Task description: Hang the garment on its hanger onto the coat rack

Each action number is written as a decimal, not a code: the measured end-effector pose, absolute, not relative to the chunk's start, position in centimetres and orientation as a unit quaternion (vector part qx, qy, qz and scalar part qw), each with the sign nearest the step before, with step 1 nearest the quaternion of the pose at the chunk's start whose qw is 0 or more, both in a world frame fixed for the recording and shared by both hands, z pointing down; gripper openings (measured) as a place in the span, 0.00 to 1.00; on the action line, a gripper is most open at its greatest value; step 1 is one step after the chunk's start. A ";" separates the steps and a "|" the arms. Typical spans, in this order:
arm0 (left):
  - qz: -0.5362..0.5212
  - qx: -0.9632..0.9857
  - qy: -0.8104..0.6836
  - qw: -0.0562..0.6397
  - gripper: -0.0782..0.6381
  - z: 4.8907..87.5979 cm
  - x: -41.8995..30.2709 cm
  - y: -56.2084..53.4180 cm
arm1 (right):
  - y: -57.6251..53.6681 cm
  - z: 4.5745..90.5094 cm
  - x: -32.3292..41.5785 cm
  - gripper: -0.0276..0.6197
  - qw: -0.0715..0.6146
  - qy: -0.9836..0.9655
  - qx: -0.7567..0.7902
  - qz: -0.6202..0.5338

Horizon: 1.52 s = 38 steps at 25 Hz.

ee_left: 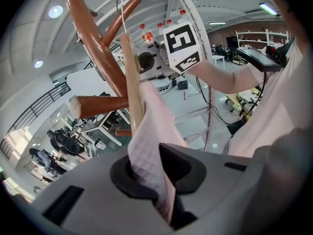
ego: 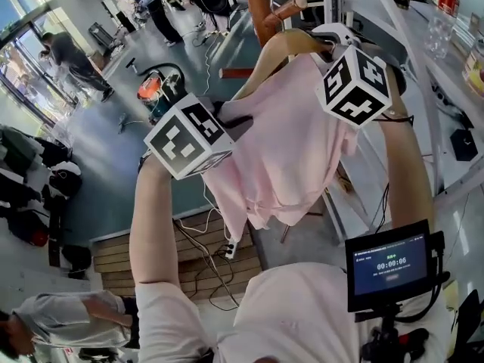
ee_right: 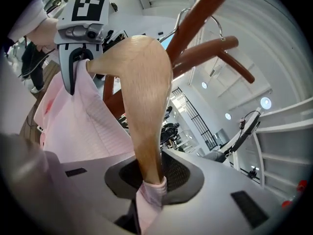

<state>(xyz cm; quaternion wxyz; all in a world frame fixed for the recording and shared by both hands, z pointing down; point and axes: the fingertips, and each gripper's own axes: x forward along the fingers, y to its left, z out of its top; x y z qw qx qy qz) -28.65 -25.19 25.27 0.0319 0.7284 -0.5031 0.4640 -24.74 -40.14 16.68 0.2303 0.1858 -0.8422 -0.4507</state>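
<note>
left gripper (ee_left: 156, 173): pinching garment (ee_left: 151, 146) at hanger (ee_left: 132, 82) end
right gripper (ee_right: 149, 177): clamped on hanger arm
risk: hook (ee_left: 119, 13) might skid off coat rack (ee_left: 95, 48) if tilted

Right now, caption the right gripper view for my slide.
Right gripper shut on wooden hanger and pink garment, brown coat rack just beyond.

The blue-grey floor (ego: 106, 150) carries a low slatted wooden platform (ego: 144, 259), and on it lie a white power strip (ego: 231, 249) and loose cables (ego: 198, 263). Farther off, an orange-topped machine (ego: 151, 89) sits on the floor. Dark bags (ego: 34, 191) are heaped along the left side.
</note>
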 end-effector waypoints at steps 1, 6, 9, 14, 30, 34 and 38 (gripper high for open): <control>0.467 0.729 -0.499 0.035 0.17 25.6 -28.5 -25.5 | -40.5 17.2 -24.6 0.15 0.235 -0.844 0.184 -0.446; 0.470 0.735 -0.486 0.057 0.17 27.6 -28.4 -26.0 | -41.1 19.6 -24.1 0.15 0.251 -0.845 0.182 -0.435; 0.462 0.739 -0.484 0.078 0.18 29.1 -28.7 -26.1 | -41.2 20.9 -24.6 0.15 0.255 -0.843 0.180 -0.438; 0.434 0.750 -0.490 0.095 0.19 30.7 -29.2 -26.4 | -41.4 22.2 -25.5 0.15 0.236 -0.839 0.188 -0.453; 0.371 0.727 -0.577 0.004 0.30 29.5 -29.9 -25.0 | -40.3 22.0 -24.7 0.16 0.162 -0.841 0.211 -0.471; 0.367 0.716 -0.593 -0.009 0.33 29.0 -30.1 -24.6 | -40.4 22.1 -24.3 0.24 0.159 -0.842 0.207 -0.472; 0.343 0.707 -0.617 -0.034 0.35 27.6 -30.5 -24.3 | -40.4 22.6 -23.9 0.27 0.169 -0.837 0.198 -0.481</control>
